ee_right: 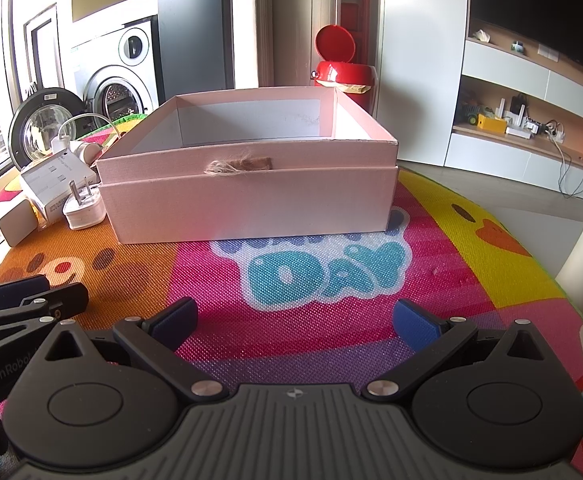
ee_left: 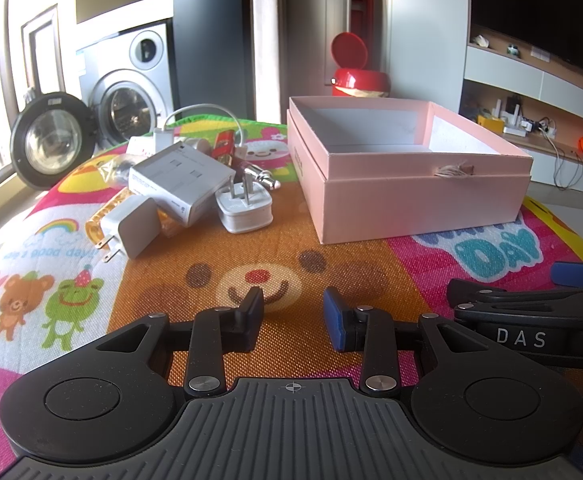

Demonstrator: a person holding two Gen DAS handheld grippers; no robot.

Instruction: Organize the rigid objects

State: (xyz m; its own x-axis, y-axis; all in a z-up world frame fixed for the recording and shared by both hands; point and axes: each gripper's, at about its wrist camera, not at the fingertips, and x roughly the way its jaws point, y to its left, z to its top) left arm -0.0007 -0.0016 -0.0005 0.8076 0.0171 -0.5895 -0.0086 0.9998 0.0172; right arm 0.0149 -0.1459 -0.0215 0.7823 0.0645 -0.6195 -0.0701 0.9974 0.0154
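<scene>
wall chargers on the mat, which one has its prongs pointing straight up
The white rounded plastic charger nearest the pink cardboard box; the grey-faced square charger lies tipped, prongs sideways.

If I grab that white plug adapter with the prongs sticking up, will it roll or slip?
The white plug adapter looks blocky and sits flat, so it probably won't roll. Its glossy rounded shell may slip between fingers. It seems rigid and light.

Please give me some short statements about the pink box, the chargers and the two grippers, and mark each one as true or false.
1. The pink box is empty. True.
2. The white plug adapter lies inside the box. False: it lies on the mat, left of the box.
3. The left gripper holds a charger. False: its fingers are open and hold nothing.
4. The right gripper is open. True.
</scene>
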